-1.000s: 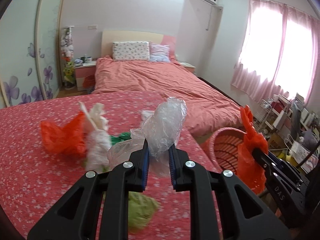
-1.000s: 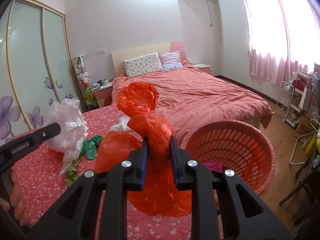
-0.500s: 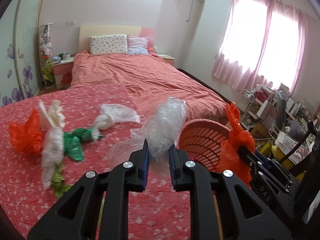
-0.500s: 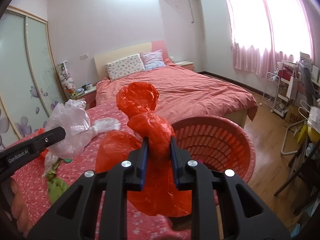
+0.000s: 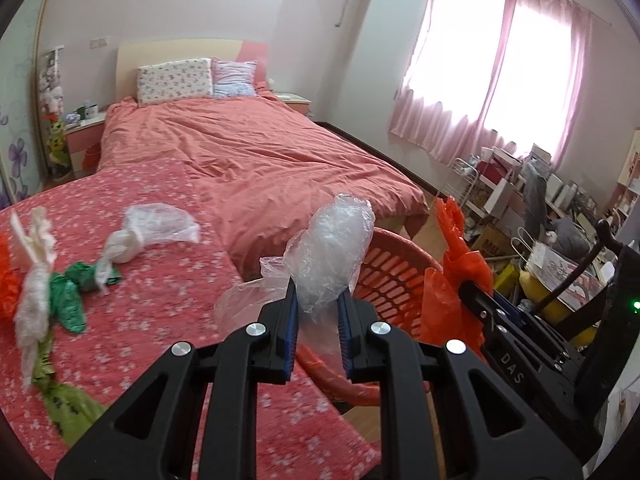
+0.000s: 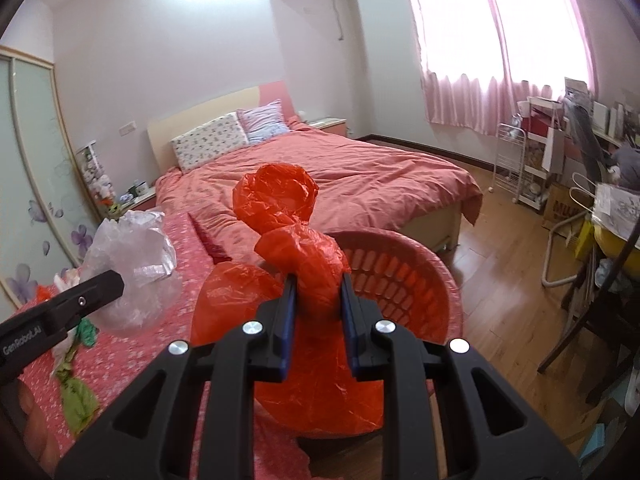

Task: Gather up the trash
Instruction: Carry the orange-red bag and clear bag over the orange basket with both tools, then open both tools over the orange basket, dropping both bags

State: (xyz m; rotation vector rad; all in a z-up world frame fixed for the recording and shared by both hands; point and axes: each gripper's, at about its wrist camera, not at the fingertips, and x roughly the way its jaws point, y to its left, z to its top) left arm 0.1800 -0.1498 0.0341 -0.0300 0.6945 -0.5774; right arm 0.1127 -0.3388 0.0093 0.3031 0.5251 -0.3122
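Observation:
My left gripper (image 5: 317, 312) is shut on a crumpled clear plastic bag (image 5: 334, 256), held above the near rim of the red laundry basket (image 5: 394, 276). My right gripper (image 6: 318, 300) is shut on a red plastic bag (image 6: 298, 236), held just in front of the same basket (image 6: 404, 272). The clear bag also shows at the left of the right wrist view (image 6: 132, 264). The red bag shows at the right of the left wrist view (image 5: 456, 272).
Several loose bags lie on the red floral cover (image 5: 168, 320): a white knotted one (image 5: 148, 228), a green one (image 5: 70, 292), a pale one (image 5: 32, 296). A pink bed (image 5: 248, 152) lies behind. Cluttered shelves (image 6: 560, 160) and wooden floor (image 6: 500, 248) lie right.
Both grippers have swung right with their bags, from over the floral cover toward the red basket, which now sits right behind the fingers. The loose bags have slid off to the left.

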